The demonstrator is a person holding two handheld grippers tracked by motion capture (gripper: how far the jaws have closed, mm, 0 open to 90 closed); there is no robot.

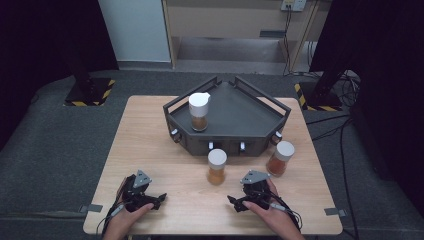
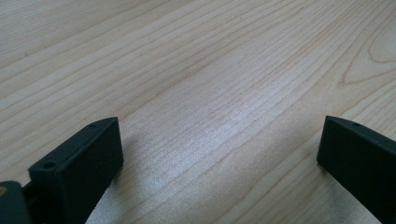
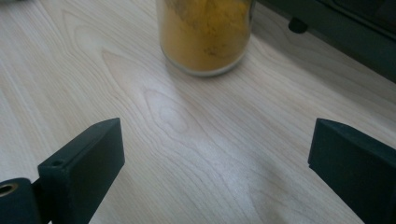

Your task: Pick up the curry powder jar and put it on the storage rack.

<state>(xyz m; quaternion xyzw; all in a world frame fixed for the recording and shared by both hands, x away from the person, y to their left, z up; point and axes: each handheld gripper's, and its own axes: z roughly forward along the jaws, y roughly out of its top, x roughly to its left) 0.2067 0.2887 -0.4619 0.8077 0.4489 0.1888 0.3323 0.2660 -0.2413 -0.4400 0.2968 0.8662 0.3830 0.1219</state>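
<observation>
A light wooden tabletop [image 1: 165, 165] is standing on a grey floor, with dark curtains to both sides and a pale cabinet at the back. A dark angular tray [image 1: 250, 112] with raised rails is sitting at the far middle of the tabletop, and a white-capped spice jar [image 1: 199, 112] of brown powder is standing upright in the tray's left part. Two more jars are standing on the bare wood in front of the tray: the middle jar [image 1: 217, 166], holding orange-yellow powder, just ahead of the tray's front wall, and the right jar [image 1: 280, 158], holding reddish-brown powder, near the tray's right front corner.

The person's two hands are resting at the near edge. The left hand-held gripper [image 1: 150, 199] is lying low over the wood at the near left, well apart from every jar; in the left gripper view [image 2: 219, 154] its jaws are standing spread wide with bare wood grain between them. The right hand-held gripper [image 1: 239, 202] is lying at the near right, pointing toward the middle jar; in the right gripper view [image 3: 217, 154] its jaws are likewise spread wide, gripping nothing, and the base of the middle jar [image 3: 205, 35] is showing ahead of them, apart from both jaws, with the tray's dark wall [image 3: 341, 35] beyond it.
</observation>
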